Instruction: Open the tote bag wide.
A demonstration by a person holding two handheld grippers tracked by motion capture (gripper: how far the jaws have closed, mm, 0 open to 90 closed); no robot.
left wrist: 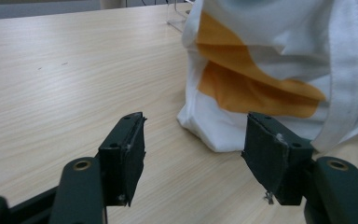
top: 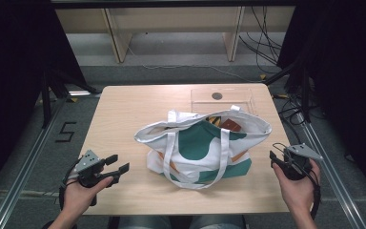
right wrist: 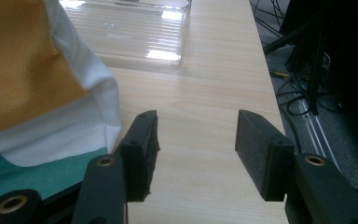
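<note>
Both tongs apart, empty; tote bag (top: 202, 145) contents mostly hidden; clear tray (top: 221, 100) partly behind bag.

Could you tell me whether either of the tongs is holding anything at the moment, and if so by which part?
Nothing is held. The left tongs and right tongs are both open, apart from the bag.

A white tote bag (top: 205, 145) with green and orange patches stands open mid-table.
</note>
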